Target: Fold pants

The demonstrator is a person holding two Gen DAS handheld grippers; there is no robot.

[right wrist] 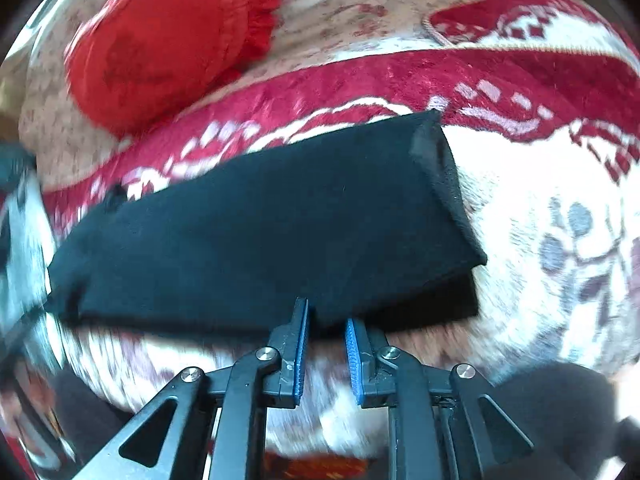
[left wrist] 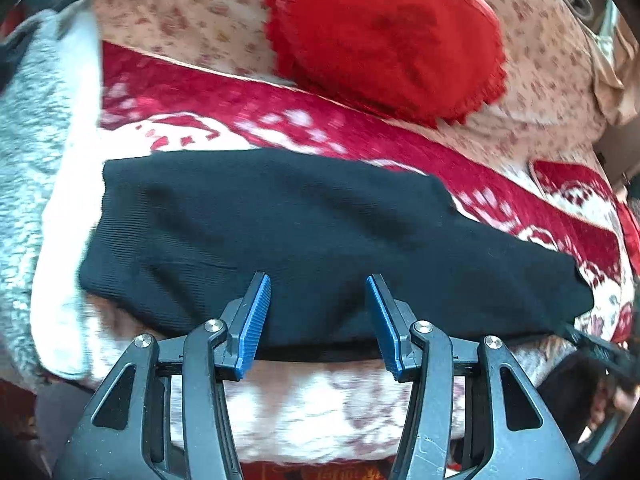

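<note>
The black pants (left wrist: 320, 232) lie folded into a long band across a red and white patterned blanket (left wrist: 280, 120). My left gripper (left wrist: 319, 284) hovers over the band's near edge. It is open, and its blue pads (left wrist: 256, 320) stand wide apart with nothing pinched between them. In the right wrist view the same pants (right wrist: 260, 232) run from lower left to upper right, and a lower layer (right wrist: 440, 304) peeks out at the right end. My right gripper (right wrist: 326, 314) is at the near edge of the pants, open by a narrow gap, and its pads do not press the cloth.
A round red frilled cushion (left wrist: 384, 36) leans on the floral sofa back (left wrist: 180, 12) behind the pants. A grey fluffy throw (left wrist: 28, 140) lies at the left. A second red and white patterned piece (right wrist: 520, 20) lies at the right, and the seat's front edge drops away just below the grippers.
</note>
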